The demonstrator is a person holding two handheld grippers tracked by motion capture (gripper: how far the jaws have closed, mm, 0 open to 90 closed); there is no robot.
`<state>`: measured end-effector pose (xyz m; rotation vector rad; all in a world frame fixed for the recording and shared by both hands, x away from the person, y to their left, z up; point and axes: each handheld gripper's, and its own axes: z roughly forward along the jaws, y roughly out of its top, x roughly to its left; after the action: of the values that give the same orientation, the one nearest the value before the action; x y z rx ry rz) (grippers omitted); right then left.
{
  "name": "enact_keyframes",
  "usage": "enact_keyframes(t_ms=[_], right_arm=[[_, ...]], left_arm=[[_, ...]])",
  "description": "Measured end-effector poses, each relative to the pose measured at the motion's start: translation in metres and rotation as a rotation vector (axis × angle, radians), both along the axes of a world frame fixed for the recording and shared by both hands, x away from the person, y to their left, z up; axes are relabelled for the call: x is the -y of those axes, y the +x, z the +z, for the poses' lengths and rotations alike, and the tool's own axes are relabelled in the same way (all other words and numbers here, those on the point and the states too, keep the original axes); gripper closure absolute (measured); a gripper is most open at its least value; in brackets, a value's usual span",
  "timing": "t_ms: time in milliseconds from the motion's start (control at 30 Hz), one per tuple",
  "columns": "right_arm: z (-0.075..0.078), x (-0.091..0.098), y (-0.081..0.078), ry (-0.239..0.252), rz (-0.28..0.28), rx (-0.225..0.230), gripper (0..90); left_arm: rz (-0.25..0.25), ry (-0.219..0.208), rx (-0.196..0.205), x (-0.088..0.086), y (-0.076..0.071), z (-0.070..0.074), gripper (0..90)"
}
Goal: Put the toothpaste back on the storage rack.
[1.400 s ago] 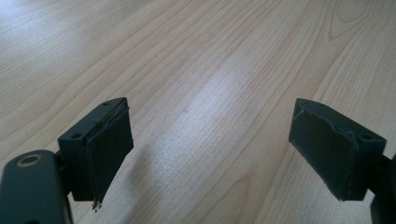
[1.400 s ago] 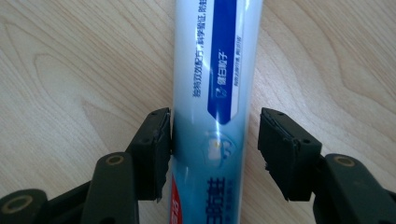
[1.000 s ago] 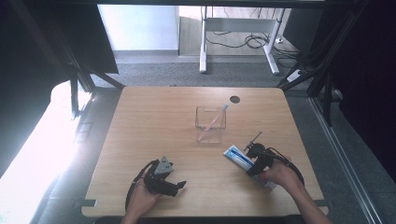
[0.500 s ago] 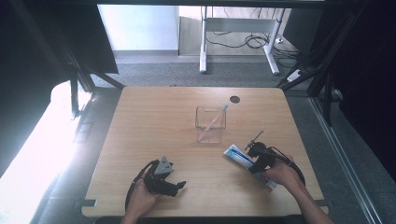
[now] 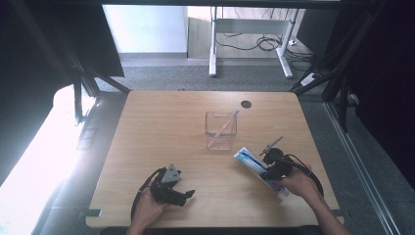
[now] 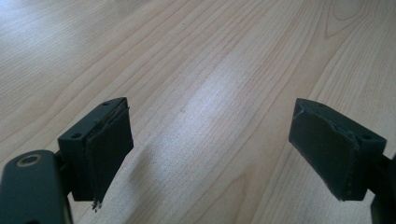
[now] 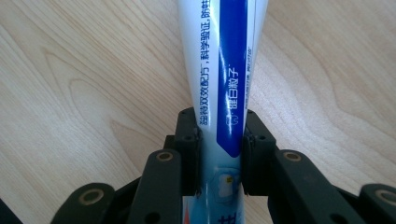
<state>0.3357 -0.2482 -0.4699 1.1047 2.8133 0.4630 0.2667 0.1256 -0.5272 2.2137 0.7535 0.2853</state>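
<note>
Wooden table: right hand-held gripper just closed, pinching toothpaste tube; left hand-held gripper spread.

Table mostly bare wood: whole left half and far strip open for passage. One upright obstacle, clear cup near centre with a stick leaning out of its top toward far right. Tube lies flat just near-right of cup, small gap between them; right gripper has just been closing, jaws pressed on tube sides. Left gripper at near edge, jaws wide, bare wood between and ahead. Dark hole at far edge, flush. Wide lane between the grippers.
</note>
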Motion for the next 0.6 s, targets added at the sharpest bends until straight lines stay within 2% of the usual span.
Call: enact_keyframes(t_ms=[600], right_arm=[[0.024, 0.007, -0.008, 0.140, -0.015, 0.103, 72.9]], left_arm=[[-0.004, 0.000, 0.000, -0.001, 0.000, -0.001, 13.6]])
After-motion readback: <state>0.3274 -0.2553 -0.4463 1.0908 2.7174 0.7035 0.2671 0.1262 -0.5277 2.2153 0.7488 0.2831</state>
